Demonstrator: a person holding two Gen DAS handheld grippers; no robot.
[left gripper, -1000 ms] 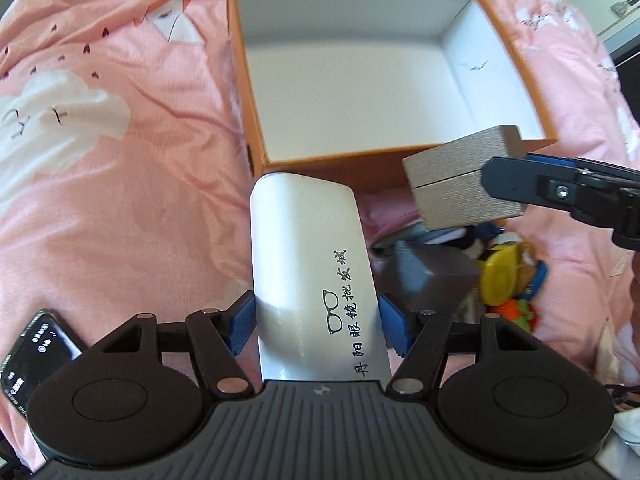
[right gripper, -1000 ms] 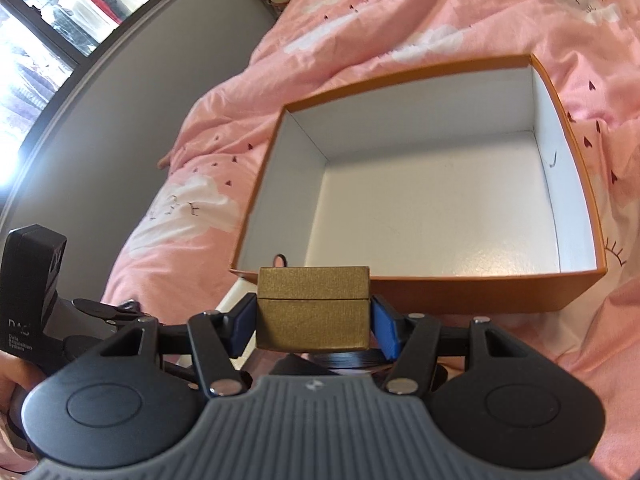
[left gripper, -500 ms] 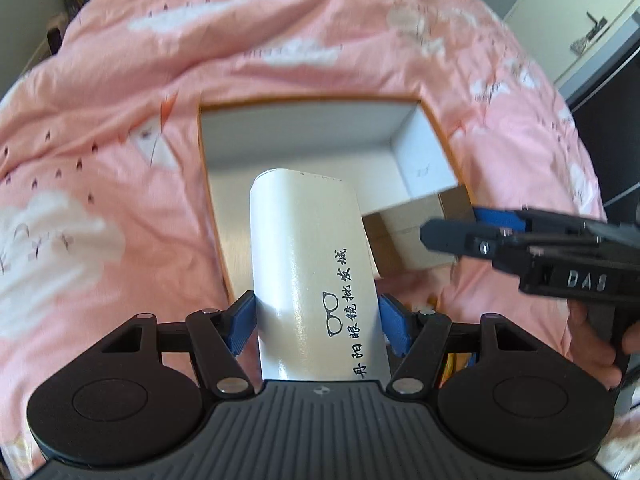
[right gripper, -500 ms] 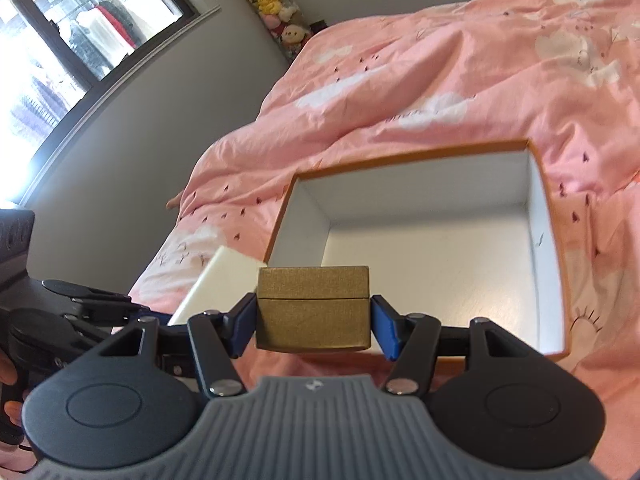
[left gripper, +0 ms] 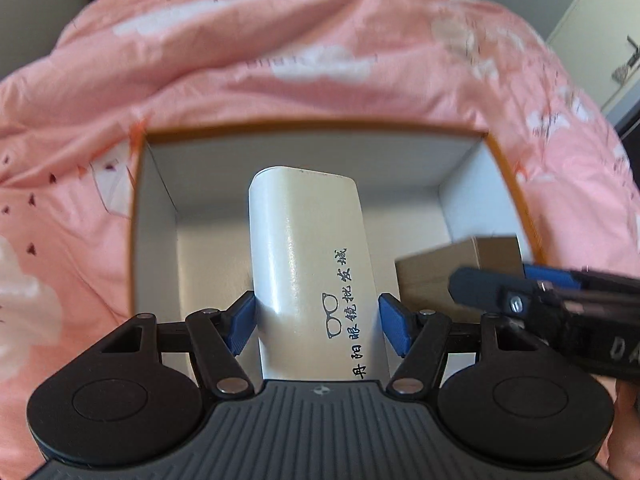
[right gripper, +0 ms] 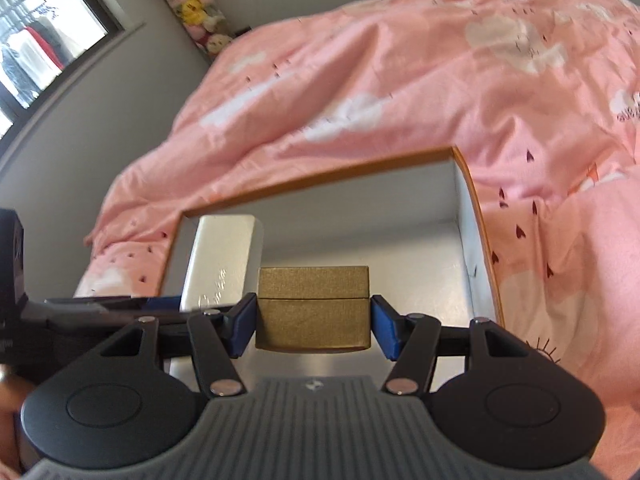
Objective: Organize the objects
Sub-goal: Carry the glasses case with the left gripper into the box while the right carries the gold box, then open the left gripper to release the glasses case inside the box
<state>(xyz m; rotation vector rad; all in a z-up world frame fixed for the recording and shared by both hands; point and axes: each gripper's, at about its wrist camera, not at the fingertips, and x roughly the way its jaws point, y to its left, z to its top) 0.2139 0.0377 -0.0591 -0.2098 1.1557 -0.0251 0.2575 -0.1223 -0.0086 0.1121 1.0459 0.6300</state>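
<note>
My left gripper (left gripper: 318, 326) is shut on a white glasses case (left gripper: 308, 256) with black lettering, held over the inside of the orange box (left gripper: 320, 126) with white walls. My right gripper (right gripper: 313, 328) is shut on a small gold box (right gripper: 313, 306), also over the orange box (right gripper: 320, 178). In the left wrist view the gold box (left gripper: 456, 268) and the right gripper (left gripper: 500, 292) come in from the right. In the right wrist view the glasses case (right gripper: 220, 256) shows at the left, inside the orange box's outline.
A pink duvet (left gripper: 320, 40) with white clouds lies all round the orange box. Grey walls, a window (right gripper: 36, 40) and a row of plush toys (right gripper: 200, 12) stand beyond the bed. A white cupboard door (left gripper: 600, 32) is at the far right.
Both grippers moved forward from the near side of the orange box to above its inside, carrying the glasses case and the gold box. The clutter and phone near the box have left view.
</note>
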